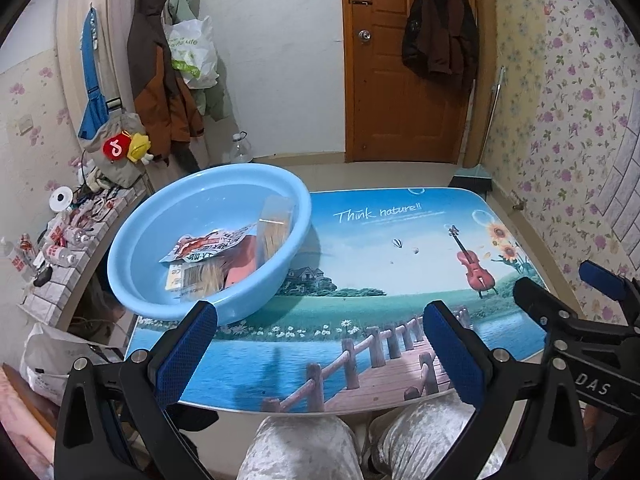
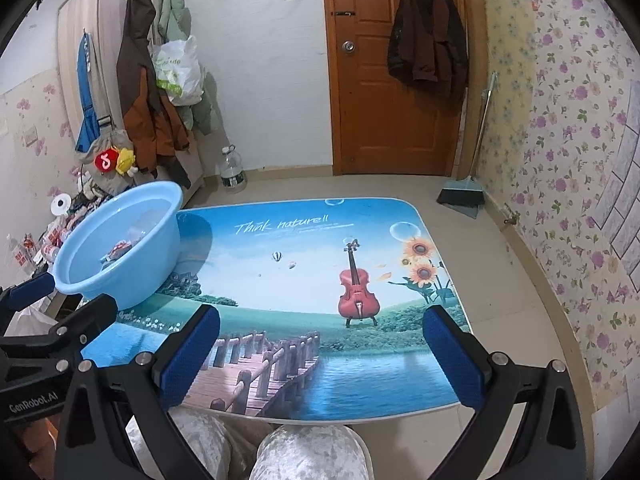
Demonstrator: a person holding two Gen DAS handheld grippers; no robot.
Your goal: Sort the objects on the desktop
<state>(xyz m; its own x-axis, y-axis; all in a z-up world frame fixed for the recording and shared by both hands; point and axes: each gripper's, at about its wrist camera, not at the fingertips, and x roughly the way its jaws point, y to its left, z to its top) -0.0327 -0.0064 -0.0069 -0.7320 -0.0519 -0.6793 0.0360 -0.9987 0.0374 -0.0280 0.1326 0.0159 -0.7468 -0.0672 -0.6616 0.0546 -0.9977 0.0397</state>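
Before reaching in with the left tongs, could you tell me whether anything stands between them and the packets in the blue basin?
Only the round light-blue plastic basin's own near wall; the snack packets lie behind it. The open left tongs hold nothing.

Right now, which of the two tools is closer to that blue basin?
The left tool. It hovers open just in front of the blue basin; the right tool is over the table's right half, farther away.

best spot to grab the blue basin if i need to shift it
Take the blue basin by its rolled rim at the near edge, closest to the left hand-held gripper. The thin lip fits between open jaws; the flared wall is too wide, and packets fill the inside.
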